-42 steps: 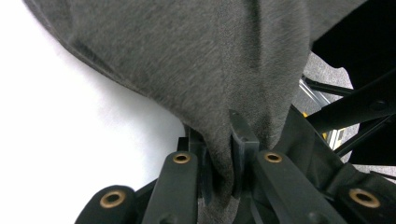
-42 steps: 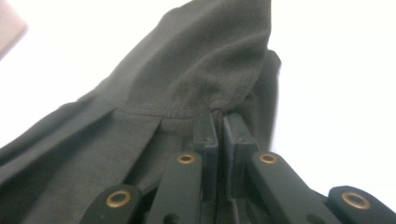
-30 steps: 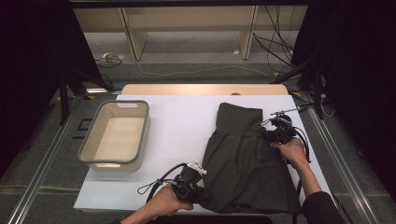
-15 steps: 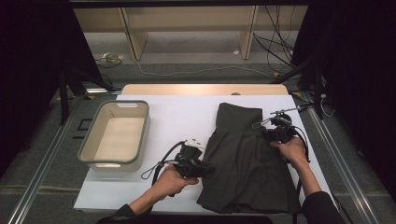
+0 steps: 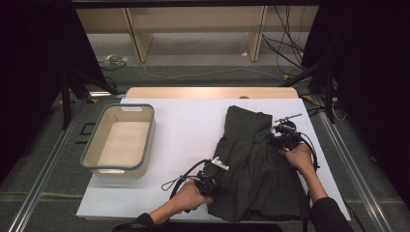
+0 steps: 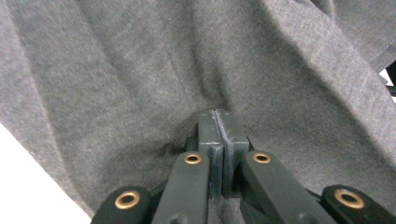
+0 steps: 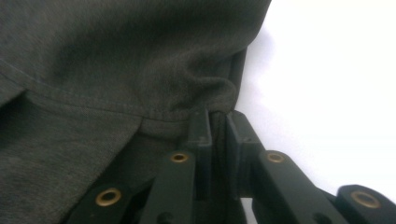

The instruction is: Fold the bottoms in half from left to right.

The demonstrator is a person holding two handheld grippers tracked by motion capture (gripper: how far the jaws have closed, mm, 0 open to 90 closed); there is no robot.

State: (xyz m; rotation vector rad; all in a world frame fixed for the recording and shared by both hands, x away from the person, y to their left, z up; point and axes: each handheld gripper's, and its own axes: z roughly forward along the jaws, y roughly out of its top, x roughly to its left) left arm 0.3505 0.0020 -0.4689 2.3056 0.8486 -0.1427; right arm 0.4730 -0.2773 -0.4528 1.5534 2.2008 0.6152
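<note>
a dark grey garment (image 5: pixel 256 169) lies spread on the right half of a white table (image 5: pixel 188 130), partly folded, with its narrow upper end pointing away from the person and its wider lower part near the table's front edge. a person's 2 forearms come in from the bottom of the high view, each hand holding tongs.

the left tongs (image 5: pixel 216 183) sit at the garment's left edge, low on the cloth. their jaws have just been closing, and in the left gripper view the left tongs (image 6: pixel 218 122) show both pads pressed together with a small pucker of grey knit pinched between them. this grip looks meant to take hold of the left side so it can be lifted or folded over.

the right tongs (image 5: pixel 273 137) rest at the garment's upper right edge. in the right gripper view the right tongs (image 7: pixel 218 120) stand narrow, clamped on a stitched hem at the cloth's border, with bare table just beside it. holding that edge likely keeps the fabric anchored and taut while the other side is worked.

an empty grey tub (image 5: pixel 121 140) stands on the left part of the table, well apart from the garment, probably waiting to receive it once folded.
</note>
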